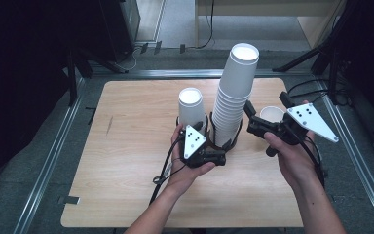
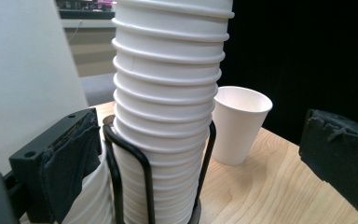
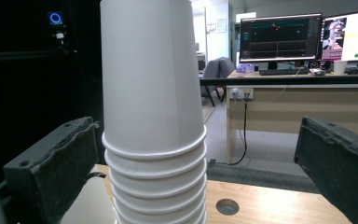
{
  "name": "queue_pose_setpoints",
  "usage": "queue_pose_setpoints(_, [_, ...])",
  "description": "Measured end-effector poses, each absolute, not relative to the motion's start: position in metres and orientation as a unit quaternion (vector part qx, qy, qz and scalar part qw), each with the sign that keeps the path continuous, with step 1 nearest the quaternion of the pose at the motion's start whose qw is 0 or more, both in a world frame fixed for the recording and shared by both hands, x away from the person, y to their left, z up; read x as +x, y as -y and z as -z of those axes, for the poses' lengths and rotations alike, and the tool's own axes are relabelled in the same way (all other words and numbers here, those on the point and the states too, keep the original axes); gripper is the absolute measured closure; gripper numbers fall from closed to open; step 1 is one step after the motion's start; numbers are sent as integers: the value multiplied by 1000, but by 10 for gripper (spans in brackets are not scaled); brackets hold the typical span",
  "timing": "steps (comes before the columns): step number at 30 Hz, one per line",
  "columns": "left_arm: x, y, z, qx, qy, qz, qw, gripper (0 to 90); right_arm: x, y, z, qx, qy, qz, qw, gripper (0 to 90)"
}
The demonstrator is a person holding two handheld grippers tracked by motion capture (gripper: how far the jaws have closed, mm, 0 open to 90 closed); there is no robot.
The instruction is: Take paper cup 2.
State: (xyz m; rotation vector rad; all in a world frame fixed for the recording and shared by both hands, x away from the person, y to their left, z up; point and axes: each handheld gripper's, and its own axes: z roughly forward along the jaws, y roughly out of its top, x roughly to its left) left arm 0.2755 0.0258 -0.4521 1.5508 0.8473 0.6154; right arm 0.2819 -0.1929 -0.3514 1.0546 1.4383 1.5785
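Observation:
A tall stack of upside-down white paper cups [image 1: 233, 92] stands in a black wire holder [image 2: 126, 154] at the middle of the wooden table [image 1: 126, 161]. A shorter stack [image 1: 191, 108] stands to its left. One upright cup [image 1: 272, 114] sits to the right of the tall stack. My left gripper [image 1: 220, 156] is low at the tall stack's base and open, with the stack [image 2: 168, 93] between its jaws. My right gripper [image 1: 251, 119] is higher at the stack's right side, also open. The stack [image 3: 151, 93] rises between its jaws without touching them.
In the left gripper view the upright cup [image 2: 240, 123] is just behind the holder, and the short stack [image 2: 23, 70] is close on the left. A small hole [image 3: 227, 206] is in the tabletop. A desk with monitors [image 3: 279, 37] stands beyond the table. Metal rails [image 1: 53, 151] flank the table.

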Motion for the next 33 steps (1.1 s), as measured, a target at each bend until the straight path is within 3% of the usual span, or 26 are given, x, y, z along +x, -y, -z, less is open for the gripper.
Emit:
queue_pose_setpoints(21, [293, 0, 438, 655, -373, -281, 594, 29, 292, 182, 342, 394, -576, -630, 341, 0])
queue_pose_setpoints(33, [304, 9, 430, 633, -385, -325, 588, 29, 308, 175, 336, 388, -589, -629, 327, 0])
